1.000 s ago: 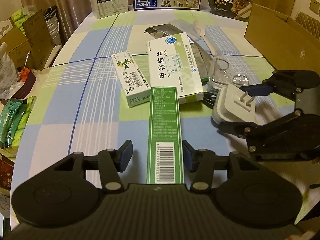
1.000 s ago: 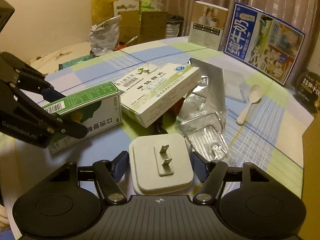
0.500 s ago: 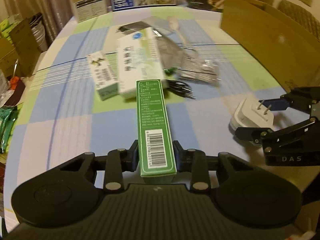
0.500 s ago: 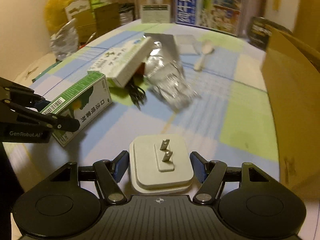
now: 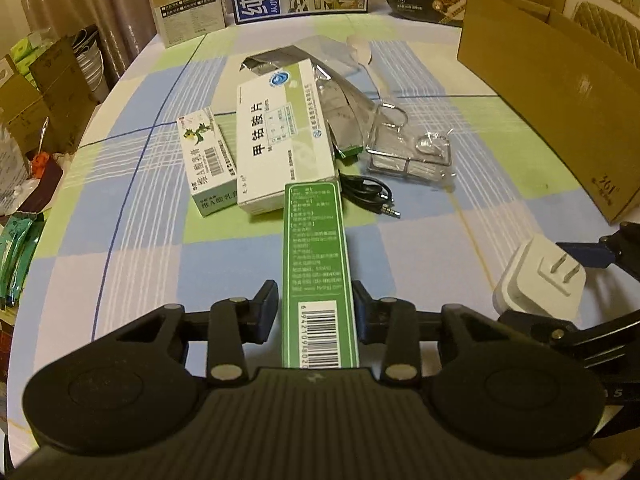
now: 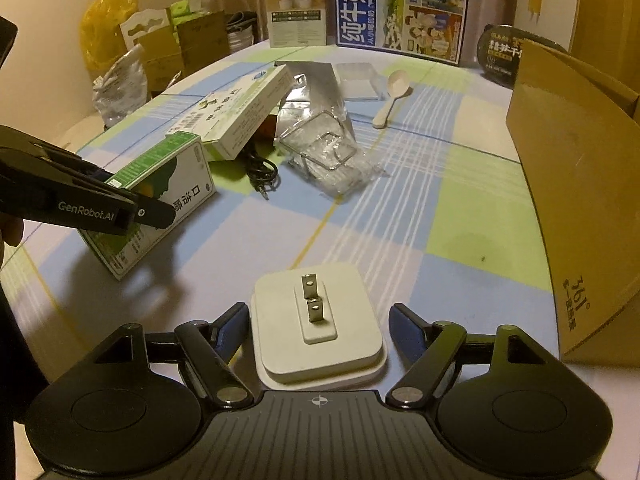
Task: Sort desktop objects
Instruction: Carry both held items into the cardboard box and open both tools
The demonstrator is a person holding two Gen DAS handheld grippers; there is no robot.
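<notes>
Two tools over checked-cloth surface [image 5: 132,264]. Left tool [image 5: 316,308] clamped narrow green cardboard box [image 5: 316,264], lifted above surface near medicine boxes. Right tool [image 6: 318,326] jaws opening, pads clear of white square plug adapter [image 6: 318,320] lying between them, prongs up.

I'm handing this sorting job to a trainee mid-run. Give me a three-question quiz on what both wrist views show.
1. True or false: the left gripper is shut on the green box.
2. What lies between the right gripper's opening jaws?
A spoon
B white plug adapter
C black cable
3. Which side of the right wrist view holds the cardboard box?

Key:
1 true
2 B, the white plug adapter, pads apart from it
3 right
</notes>
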